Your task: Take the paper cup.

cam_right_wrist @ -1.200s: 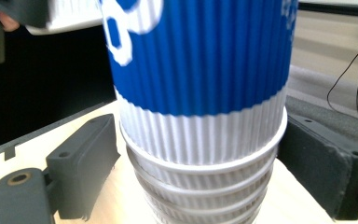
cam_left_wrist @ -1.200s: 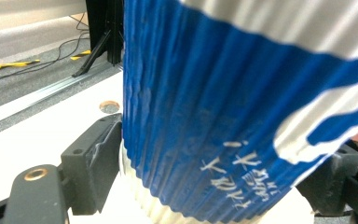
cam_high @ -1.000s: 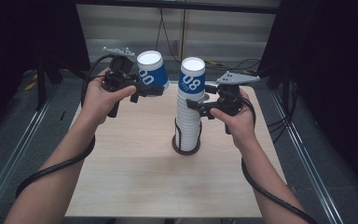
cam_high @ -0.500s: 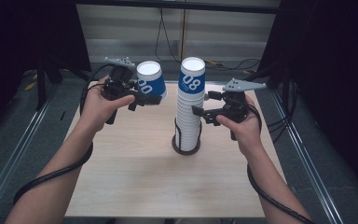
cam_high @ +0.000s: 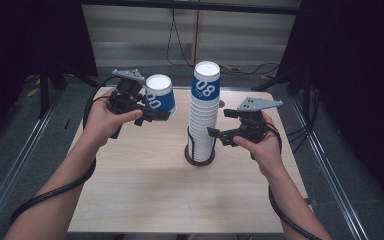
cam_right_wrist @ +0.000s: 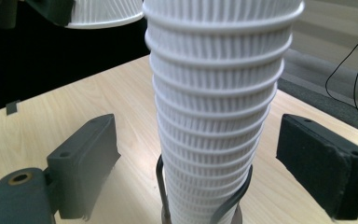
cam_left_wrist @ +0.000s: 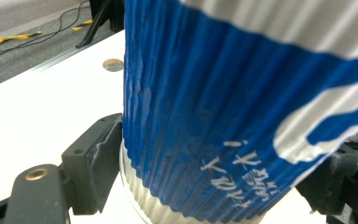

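At the left of the high view we see our left tool [cam_high: 156, 114] clamped on a single paper cup [cam_high: 160, 95], its jaws pressed against the cup's lower, wider end so that the cup stands upside down, tilted a little, above the left part of the tabletop [cam_high: 140, 195], clear of the wood; those jaws have just been closing a touch on it. In the left gripper view the cup [cam_left_wrist: 223, 107] sits squarely between the two black jaws, ribbed all round, deep blue over most of its wall with a white band at each end. White printing on the blue reads as two rounded digits in the high view, which we cannot make out for certain, and in the left gripper view a few small white characters run along the wall, too small to read. Further right, near the middle of the tabletop, stands the stack of cups [cam_high: 203, 115], upside down in a dark round holder [cam_high: 199, 156] with thin wire uprights; its top cup is blue and marked "08", the ones below plain white and ribbed. Our right tool [cam_high: 214, 134] sits just to the right of the stack, low on it, jaws spread wide; in the right gripper view the stack [cam_right_wrist: 214, 112] rises between them with a gap on either side, neither pad touching it.
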{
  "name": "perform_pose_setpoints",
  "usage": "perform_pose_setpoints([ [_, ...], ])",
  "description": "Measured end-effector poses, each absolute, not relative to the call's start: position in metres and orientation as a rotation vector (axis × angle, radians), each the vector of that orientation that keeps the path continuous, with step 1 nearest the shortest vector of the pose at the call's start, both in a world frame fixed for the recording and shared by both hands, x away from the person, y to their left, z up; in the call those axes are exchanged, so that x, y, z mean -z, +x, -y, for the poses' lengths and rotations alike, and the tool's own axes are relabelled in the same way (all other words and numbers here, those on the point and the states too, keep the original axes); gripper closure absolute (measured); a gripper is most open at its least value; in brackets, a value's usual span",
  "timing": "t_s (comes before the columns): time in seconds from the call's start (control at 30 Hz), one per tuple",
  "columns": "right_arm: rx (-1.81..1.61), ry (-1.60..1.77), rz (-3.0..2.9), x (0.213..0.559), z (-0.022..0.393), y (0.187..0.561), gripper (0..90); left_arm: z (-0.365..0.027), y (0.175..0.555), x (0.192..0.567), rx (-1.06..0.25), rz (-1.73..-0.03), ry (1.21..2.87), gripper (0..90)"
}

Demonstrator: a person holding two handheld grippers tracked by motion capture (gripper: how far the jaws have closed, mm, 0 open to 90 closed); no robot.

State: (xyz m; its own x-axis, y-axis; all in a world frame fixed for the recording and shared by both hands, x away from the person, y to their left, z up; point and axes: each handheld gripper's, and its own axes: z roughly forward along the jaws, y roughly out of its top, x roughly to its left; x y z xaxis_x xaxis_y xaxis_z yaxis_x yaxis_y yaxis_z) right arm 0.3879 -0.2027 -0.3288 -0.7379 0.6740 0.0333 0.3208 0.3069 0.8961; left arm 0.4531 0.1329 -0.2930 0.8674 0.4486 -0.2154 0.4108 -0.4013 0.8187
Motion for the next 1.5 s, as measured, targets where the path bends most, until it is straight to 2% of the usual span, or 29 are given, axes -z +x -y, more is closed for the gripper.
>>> perform_pose_setpoints([
  [1.5,-1.394,0.905,-2.344,0.384,0.209,0.365,12.2,-0.131,0.422,0.357,-0.032,-0.549,2.266,21.0],
])
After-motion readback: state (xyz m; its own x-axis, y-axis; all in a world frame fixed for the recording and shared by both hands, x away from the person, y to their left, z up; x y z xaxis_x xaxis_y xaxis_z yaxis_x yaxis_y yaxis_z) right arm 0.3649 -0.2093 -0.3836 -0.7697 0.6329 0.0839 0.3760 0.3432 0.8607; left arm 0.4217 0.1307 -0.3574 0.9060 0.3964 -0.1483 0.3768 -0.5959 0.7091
